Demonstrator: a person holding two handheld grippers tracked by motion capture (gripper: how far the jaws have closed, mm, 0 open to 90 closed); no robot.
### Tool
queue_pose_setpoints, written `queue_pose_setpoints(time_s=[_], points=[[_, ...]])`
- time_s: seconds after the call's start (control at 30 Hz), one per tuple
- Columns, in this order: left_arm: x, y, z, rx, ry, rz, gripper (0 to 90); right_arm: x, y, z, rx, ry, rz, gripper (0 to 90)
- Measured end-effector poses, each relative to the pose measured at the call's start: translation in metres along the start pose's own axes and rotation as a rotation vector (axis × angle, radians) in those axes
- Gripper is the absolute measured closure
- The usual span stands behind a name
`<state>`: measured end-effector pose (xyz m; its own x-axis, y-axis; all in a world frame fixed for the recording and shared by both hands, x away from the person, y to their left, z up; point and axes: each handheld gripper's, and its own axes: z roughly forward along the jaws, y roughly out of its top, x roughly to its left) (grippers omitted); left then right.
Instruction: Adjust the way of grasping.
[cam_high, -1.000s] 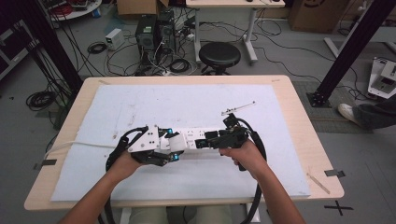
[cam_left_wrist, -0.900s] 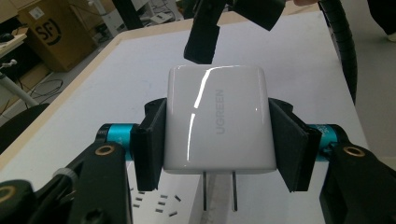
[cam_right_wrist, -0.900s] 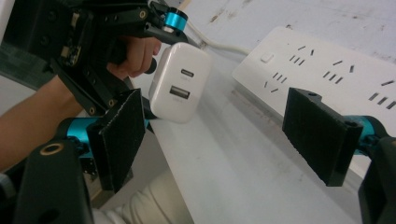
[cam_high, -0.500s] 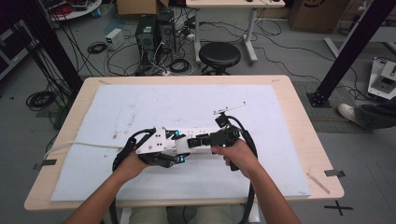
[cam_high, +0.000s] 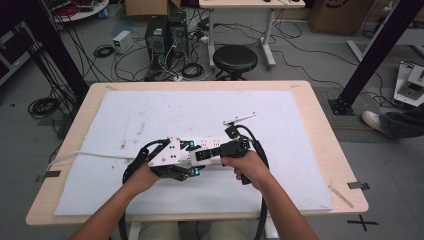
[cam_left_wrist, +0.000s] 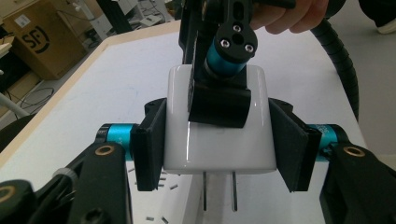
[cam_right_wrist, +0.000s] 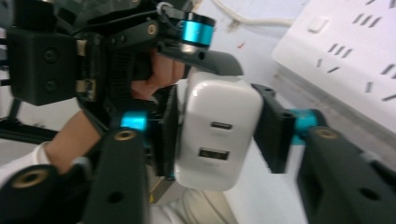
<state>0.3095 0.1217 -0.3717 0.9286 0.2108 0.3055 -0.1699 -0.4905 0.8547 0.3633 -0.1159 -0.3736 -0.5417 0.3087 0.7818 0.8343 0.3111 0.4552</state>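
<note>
A white USB charger (cam_left_wrist: 219, 154) with two metal prongs pointing down sits between the jaws of my left gripper (cam_left_wrist: 218, 140), whose pads press its two sides. In the right gripper view the same charger (cam_right_wrist: 219, 130) shows two ports, and my right gripper (cam_right_wrist: 217, 140) is shut across it. One jaw of the right gripper (cam_left_wrist: 219, 93) lies on the charger's face. The two grippers meet tip to tip in the high view, left gripper (cam_high: 187, 162) and right gripper (cam_high: 202, 155), just above a white power strip (cam_high: 212, 144).
The power strip (cam_right_wrist: 345, 51) lies on a white mat (cam_high: 150, 115) covering the wooden table (cam_high: 320, 125); its cord (cam_high: 85, 155) runs off to the left. A thin white bar (cam_high: 240, 119) lies behind the right hand. A stool (cam_high: 235, 60) stands beyond the table.
The right gripper has moved left and closed in on the left gripper, so both now meet over the power strip. The left hand has barely shifted.
</note>
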Motion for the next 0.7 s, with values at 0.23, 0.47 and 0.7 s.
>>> queue_pose_setpoints(time_s=[0.23, 0.47, 0.7], points=[[0.003, -0.004, 0.002, 0.009, 0.013, -0.107, 27.8, 0.000, -0.001, -0.003, -0.026, -0.037, 0.020, 62.5], [0.009, -0.022, -0.009, -0.015, 0.058, -0.252, 21.7, -0.005, -0.009, -0.025, -0.134, -0.075, -0.012, 63.3], [0.018, -0.043, -0.032, -0.053, 0.144, -0.388, 21.7, -0.013, -0.022, -0.046, -0.216, -0.159, -0.049, 63.4]])
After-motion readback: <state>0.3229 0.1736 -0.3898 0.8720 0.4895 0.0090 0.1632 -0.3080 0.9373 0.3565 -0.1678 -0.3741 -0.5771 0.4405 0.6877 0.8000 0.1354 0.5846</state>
